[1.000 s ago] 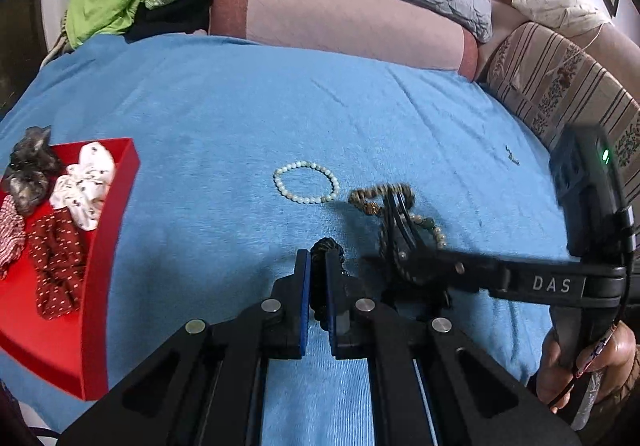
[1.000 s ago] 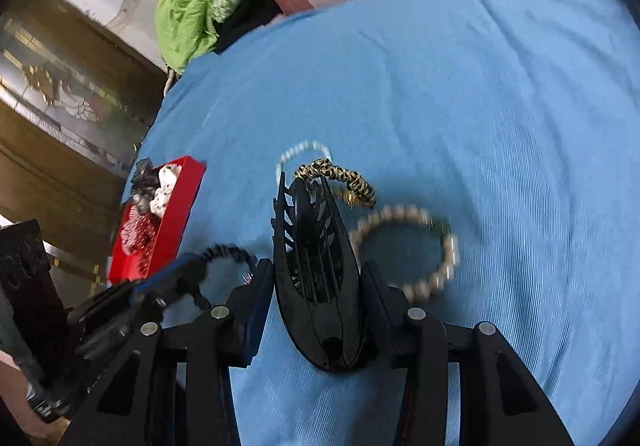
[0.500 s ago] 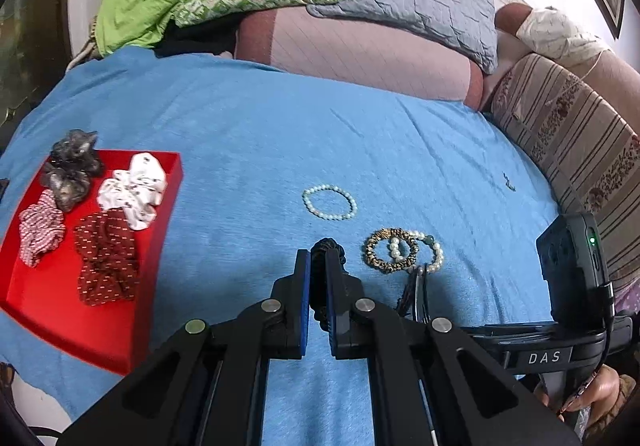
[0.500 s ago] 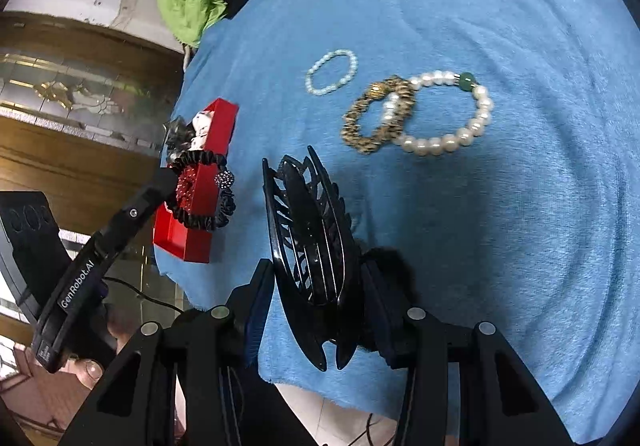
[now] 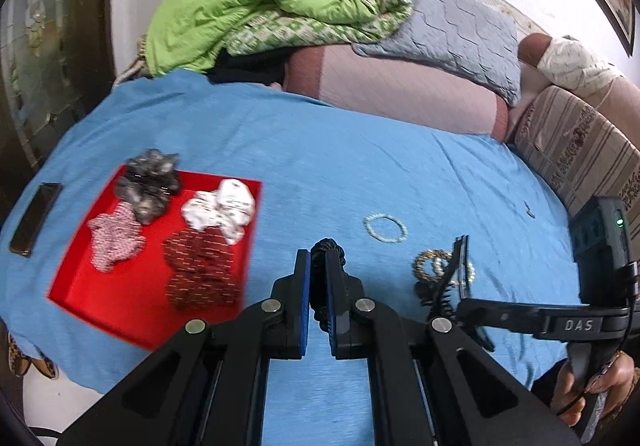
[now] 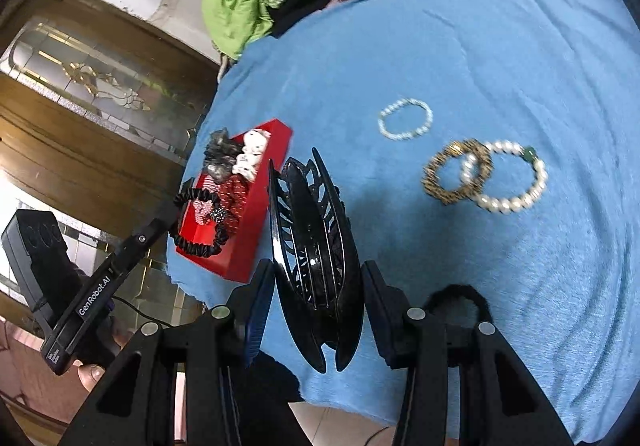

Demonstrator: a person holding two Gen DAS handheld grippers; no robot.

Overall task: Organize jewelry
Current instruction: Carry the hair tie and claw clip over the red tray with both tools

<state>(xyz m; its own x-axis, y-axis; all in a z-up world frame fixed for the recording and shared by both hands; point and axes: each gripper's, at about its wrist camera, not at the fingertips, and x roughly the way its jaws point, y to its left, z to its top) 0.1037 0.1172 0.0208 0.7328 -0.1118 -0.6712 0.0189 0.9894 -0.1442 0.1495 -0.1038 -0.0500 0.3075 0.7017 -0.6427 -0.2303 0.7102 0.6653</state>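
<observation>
1. Jewelry and hair pieces lie spread over a blue blanket (image 5: 360,165). Far left on it is a dark phone (image 5: 35,217), with the red tray (image 5: 92,286) just beside it.
2. That tray already holds four scrunchies: grey (image 5: 148,181), pink-checked (image 5: 114,240), white (image 5: 220,209) and dark red (image 5: 198,270). Its near corner looks bare.
3. Next comes the left gripper (image 5: 318,266), its jaws pinched narrow on a black hair tie (image 6: 200,221). From the right wrist view the tie hangs as a loop in front of the tray.
4. My guess is the tie goes into the tray. To do it well, carry it over the bare near corner, lower until the loop touches the tray floor, then part the jaws, so it does not catch on the rim or land on the scrunchies.
5. Right of that, the right gripper (image 6: 316,278) grips a black claw clip (image 6: 316,246) across its body, teeth pointing away, held above the blanket edge. Keep it level and clear of the left gripper's path.
6. Further right on the blanket lie a small pale bead bracelet (image 6: 406,119), then a gold bracelet (image 6: 458,171) overlapping a pearl bracelet (image 6: 506,175). A second black tie (image 6: 456,298) peeks out behind the right gripper's finger.
</observation>
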